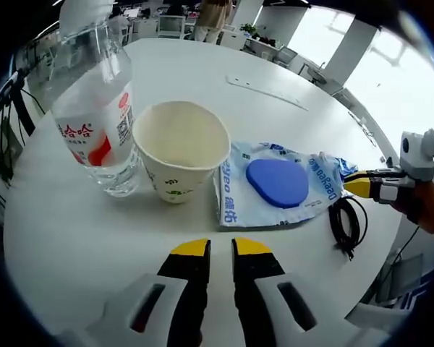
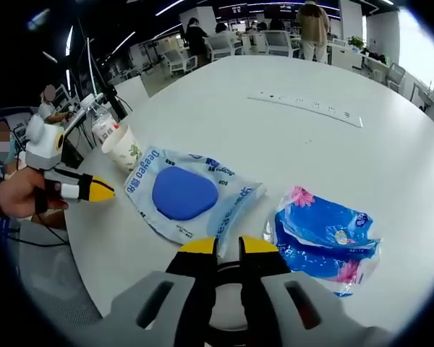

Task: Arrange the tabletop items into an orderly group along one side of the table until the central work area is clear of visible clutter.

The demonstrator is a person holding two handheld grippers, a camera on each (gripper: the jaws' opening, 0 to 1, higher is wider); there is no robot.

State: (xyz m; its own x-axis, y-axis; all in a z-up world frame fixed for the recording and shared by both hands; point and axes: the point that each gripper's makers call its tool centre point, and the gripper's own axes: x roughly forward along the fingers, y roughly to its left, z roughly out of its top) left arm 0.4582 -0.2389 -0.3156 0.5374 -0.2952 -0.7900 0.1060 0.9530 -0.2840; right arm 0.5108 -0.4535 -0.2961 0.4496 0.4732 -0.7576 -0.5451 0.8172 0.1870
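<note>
Tabletop items, left gripper view: clear ribbed plastic water bottle (image 1: pixel 94 108) with red-and-white label, upright, ahead-left of the left gripper (image 1: pixel 220 248); cream paper cup (image 1: pixel 179 148), open-mouthed and tapered, touching the bottle's right side, straight ahead. Crinkled white-and-blue plastic pouch (image 1: pixel 278 191) with a smooth rounded blue patch, lying flat just right of the cup. Coiled black cable (image 1: pixel 347 223) at the round white table's (image 1: pixel 202 72) edge, far right. Yellow-tipped black jaws nearly closed, narrow gap, nothing between them.

Right gripper view: same pouch (image 2: pixel 188 195) flat directly ahead of the right gripper (image 2: pixel 228 246), its near edge just beyond the jaw tips. Glossy blue tissue pack (image 2: pixel 325 242) with pink flower print, ahead-right, near the pouch. Cup (image 2: pixel 124 148) and bottle (image 2: pixel 105 129) farther ahead-left. Long white strip (image 2: pixel 307 107) well ahead. Jaws narrow, empty.
</note>
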